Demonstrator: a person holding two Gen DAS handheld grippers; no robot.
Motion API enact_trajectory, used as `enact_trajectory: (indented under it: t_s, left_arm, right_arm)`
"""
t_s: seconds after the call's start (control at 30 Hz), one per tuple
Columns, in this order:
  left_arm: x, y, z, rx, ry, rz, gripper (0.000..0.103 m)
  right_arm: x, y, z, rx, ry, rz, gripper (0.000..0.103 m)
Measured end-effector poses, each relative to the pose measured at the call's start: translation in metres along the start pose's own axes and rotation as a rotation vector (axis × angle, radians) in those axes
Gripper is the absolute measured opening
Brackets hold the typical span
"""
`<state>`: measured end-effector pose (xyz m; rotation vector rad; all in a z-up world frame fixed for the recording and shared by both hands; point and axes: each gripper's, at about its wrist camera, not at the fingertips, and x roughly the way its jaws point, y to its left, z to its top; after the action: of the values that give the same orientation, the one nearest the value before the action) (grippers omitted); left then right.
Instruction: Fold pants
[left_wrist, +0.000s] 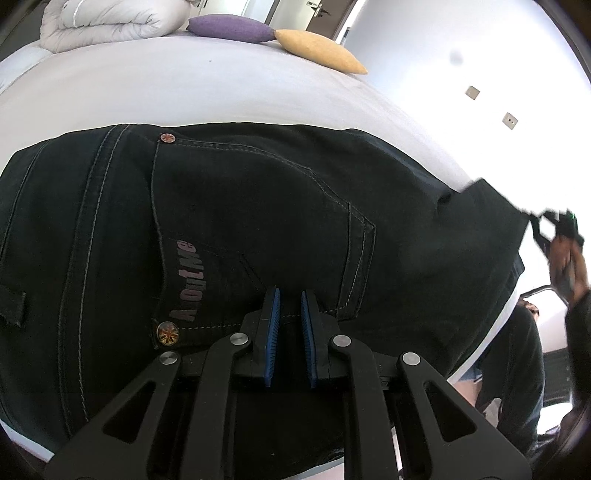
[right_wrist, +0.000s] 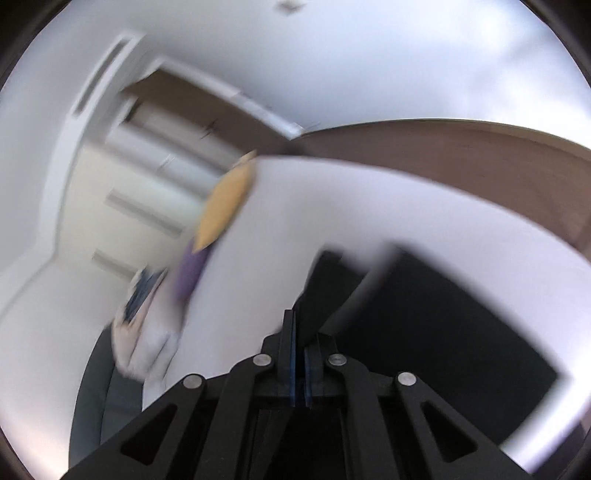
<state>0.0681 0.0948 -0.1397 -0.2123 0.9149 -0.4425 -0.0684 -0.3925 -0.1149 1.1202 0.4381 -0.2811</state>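
Fold partly done: black pants (left_wrist: 258, 221) lie doubled on the bed (left_wrist: 184, 92) under the left gripper (left_wrist: 290, 295), jaws nearly closed and empty; right gripper (right_wrist: 298, 325) pinches a pants edge, folding unfinished.

Bed (left_wrist: 221, 85) carried a pale, smooth sheet, mostly bare. Dark pants (left_wrist: 258, 221) lay spread flat across the near part, back pocket up, one end raised off the sheet at right. At the far end sat a rolled white duvet (left_wrist: 110, 22), a purple cushion (left_wrist: 229, 27) beside it, and a yellow cushion (left_wrist: 317, 50) touching the purple one, near the bed's edge.
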Motion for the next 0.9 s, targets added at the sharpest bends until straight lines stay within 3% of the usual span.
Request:
enact_trajectory:
  t_s: [0.13,0.27,0.3,0.37,0.4,0.43,0.47,0.9]
  left_arm:
    - [-0.001,0.001,0.002,-0.017,0.008,0.001,0.012]
    - [-0.002,-0.001,0.004,-0.032,0.017,0.009,0.012]
    - [-0.002,-0.002,0.004,-0.033,0.018,0.014,0.012]
    - [-0.002,-0.004,0.005,-0.037,0.017,0.023,0.012]
    - [-0.002,-0.005,0.005,-0.038,0.018,0.026,0.012]
    - [-0.002,-0.006,0.005,-0.039,0.019,0.029,0.012]
    - [-0.001,-0.007,0.005,-0.040,0.020,0.030,0.012]
    - [-0.003,-0.014,0.007,-0.040,0.026,0.049,0.012]
  right_arm:
    - [-0.009,-0.055,-0.018,0.104,0.035,-0.053,0.004]
    - [-0.010,-0.054,-0.020,0.084,0.025,-0.056,0.006]
    - [-0.008,-0.052,-0.020,0.093,0.029,-0.047,0.009]
    - [-0.004,-0.051,-0.017,0.125,0.043,0.019,0.032]
    - [-0.005,-0.052,-0.017,0.116,0.044,0.032,0.033]
    - [-0.004,-0.049,-0.016,0.084,0.045,0.019,0.029]
    - [-0.004,-0.045,-0.014,0.045,0.042,-0.009,0.008]
    - [-0.018,-0.069,-0.016,0.097,0.032,-0.028,0.003]
